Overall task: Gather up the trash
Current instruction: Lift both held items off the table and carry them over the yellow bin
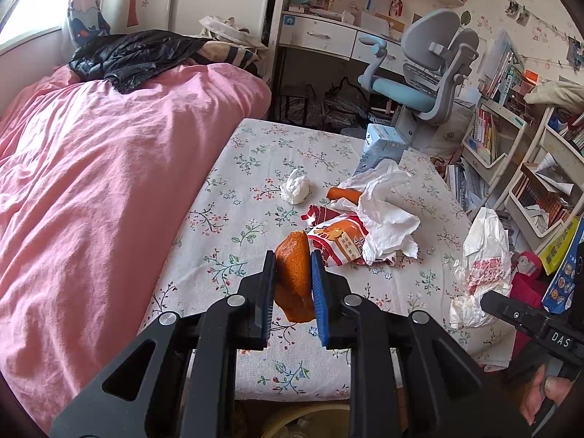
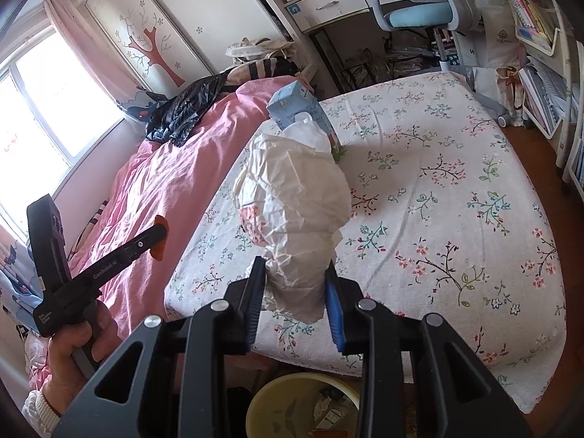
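Note:
My left gripper [image 1: 293, 255] is shut on an orange peel-like scrap [image 1: 292, 281], held just above the near edge of the floral-cloth table [image 1: 252, 153]. The right gripper [image 2: 295, 284] is shut on a crumpled white plastic bag with red print [image 2: 295, 197], lifted over the table's front edge; the same bag [image 1: 485, 255] shows at the right of the left wrist view. On the table lie a tissue ball [image 1: 296, 189], loose white tissue [image 1: 387, 211], a red-and-orange snack wrapper [image 1: 339, 237], another orange scrap [image 1: 343, 194] and a blue carton [image 1: 381, 142].
A yellowish bin [image 2: 303, 405] with some scraps inside stands on the floor under both grippers. A bed with pink bedding [image 1: 91, 182] adjoins the table on the left. A grey-and-blue desk chair [image 1: 419, 73] and bookshelves [image 1: 540, 168] crowd the far and right sides.

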Tool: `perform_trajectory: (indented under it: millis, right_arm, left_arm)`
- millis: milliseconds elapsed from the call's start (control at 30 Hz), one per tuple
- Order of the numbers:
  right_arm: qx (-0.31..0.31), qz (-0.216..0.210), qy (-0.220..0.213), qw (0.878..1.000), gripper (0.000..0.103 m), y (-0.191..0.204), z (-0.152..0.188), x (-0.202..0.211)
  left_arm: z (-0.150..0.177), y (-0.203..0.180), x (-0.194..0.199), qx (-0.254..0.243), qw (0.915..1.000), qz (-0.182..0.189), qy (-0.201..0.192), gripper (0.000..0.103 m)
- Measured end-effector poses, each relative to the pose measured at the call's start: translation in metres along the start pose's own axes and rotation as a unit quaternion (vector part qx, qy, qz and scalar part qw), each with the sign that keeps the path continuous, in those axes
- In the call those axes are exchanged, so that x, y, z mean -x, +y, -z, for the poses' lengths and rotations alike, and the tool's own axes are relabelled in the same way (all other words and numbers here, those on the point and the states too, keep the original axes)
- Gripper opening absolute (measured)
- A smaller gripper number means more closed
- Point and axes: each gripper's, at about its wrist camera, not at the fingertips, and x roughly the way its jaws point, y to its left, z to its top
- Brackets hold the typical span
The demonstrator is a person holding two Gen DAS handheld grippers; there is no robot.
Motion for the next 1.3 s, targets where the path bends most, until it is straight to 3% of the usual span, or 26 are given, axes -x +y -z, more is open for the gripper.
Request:
perform_trajectory:
  millis: [467,1300]
  right_arm:
    - [0.010,0.014,0.001,1.000,0.033,0.004,0.003,-0.001]
    - [0.038,0.043,0.008,0.998,0.035,0.014,0.018,0.003]
  left_arm:
    - [0.009,0.004,0.013,0.004,1.0000,-0.004,-0.008,0.018]
    - [0.069,-0.005,0.061,-0.019,0.9998,0.007,-0.004,0.018]
